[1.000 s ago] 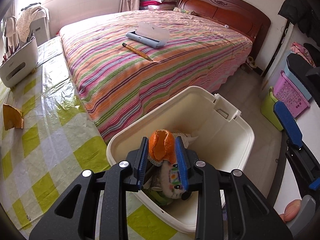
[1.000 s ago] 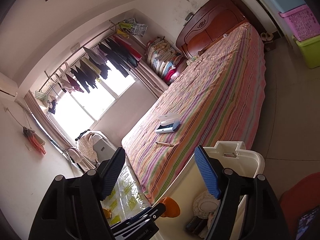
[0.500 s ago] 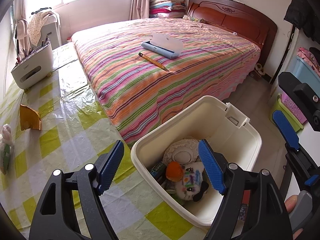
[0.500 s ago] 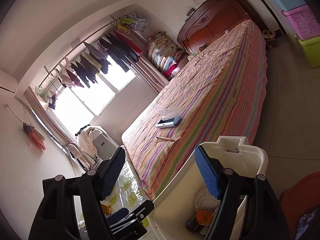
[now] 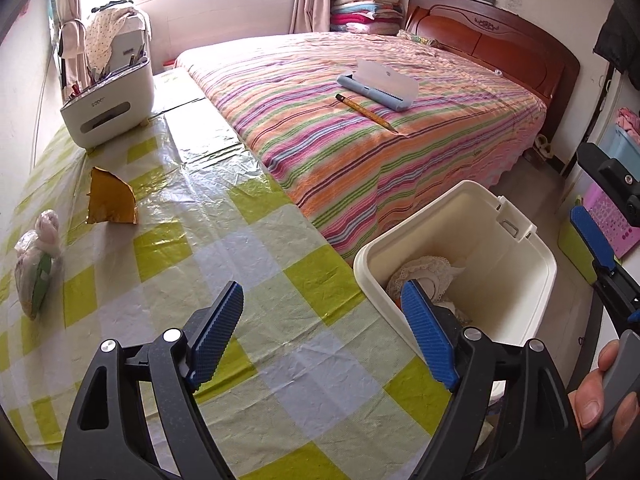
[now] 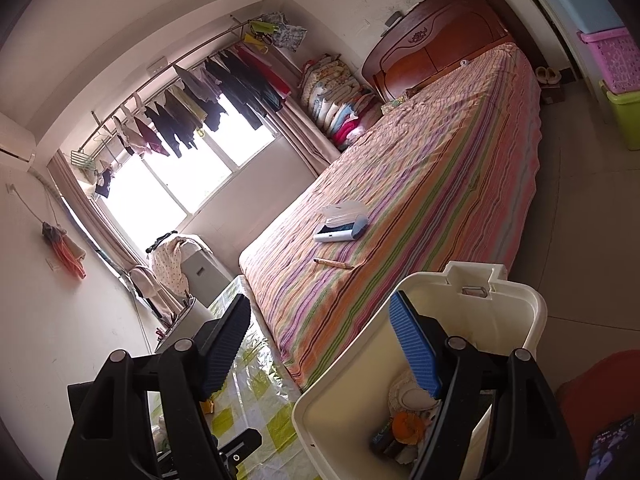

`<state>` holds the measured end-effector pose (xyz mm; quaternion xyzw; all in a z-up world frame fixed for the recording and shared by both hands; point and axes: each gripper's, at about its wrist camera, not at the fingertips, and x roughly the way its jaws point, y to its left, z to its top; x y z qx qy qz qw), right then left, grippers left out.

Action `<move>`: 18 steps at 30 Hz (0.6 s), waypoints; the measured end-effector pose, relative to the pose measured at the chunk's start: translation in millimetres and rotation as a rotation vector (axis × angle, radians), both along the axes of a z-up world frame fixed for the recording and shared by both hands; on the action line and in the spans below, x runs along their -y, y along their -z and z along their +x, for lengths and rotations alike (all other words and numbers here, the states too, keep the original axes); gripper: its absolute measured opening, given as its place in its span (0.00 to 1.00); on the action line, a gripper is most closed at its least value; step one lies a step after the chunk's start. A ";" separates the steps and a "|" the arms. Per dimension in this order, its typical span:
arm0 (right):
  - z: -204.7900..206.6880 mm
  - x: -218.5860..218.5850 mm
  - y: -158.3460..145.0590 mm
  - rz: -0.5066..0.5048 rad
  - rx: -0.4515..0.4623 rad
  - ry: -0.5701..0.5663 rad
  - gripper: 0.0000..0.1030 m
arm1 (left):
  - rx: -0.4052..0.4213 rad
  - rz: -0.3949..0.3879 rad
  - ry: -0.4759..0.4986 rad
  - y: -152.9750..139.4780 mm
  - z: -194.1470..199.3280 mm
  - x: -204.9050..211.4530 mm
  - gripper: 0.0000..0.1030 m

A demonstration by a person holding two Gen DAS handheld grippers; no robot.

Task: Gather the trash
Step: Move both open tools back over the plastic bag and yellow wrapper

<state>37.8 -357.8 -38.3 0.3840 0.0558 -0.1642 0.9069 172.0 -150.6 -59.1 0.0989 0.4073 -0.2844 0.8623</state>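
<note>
The left gripper (image 5: 322, 334) hangs over the checked counter (image 5: 248, 264) with its blue fingers (image 5: 218, 330) opening wider and nothing between them. Just past the counter's edge stands the white trash bin (image 5: 516, 240), holding an orange peel (image 6: 406, 424) among a lacy white piece and other scraps (the peel shows only in the right wrist view). The right gripper (image 6: 320, 354) sits above the bin (image 6: 516, 316), fingers spread apart and empty. On the counter remain a torn brown paper scrap (image 5: 110, 200) and a crumpled plastic bag (image 5: 36, 260), well apart from the bin. A pencil (image 5: 366, 113) and an open pencil case (image 5: 378, 88) lie on the striped bed (image 5: 440, 144).
</note>
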 end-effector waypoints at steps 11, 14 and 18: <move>26.3 -30.6 -3.9 -0.089 -0.078 -0.061 0.68 | 0.034 -0.047 -0.093 -15.7 15.0 -52.6 0.79; 34.1 -40.7 -6.2 -0.125 -0.096 -0.072 0.68 | 0.030 -0.064 -0.132 -18.2 22.8 -70.9 0.80; 48.4 -54.9 -6.4 -0.159 -0.128 -0.109 0.68 | 0.022 -0.084 -0.182 -20.5 34.7 -94.7 0.80</move>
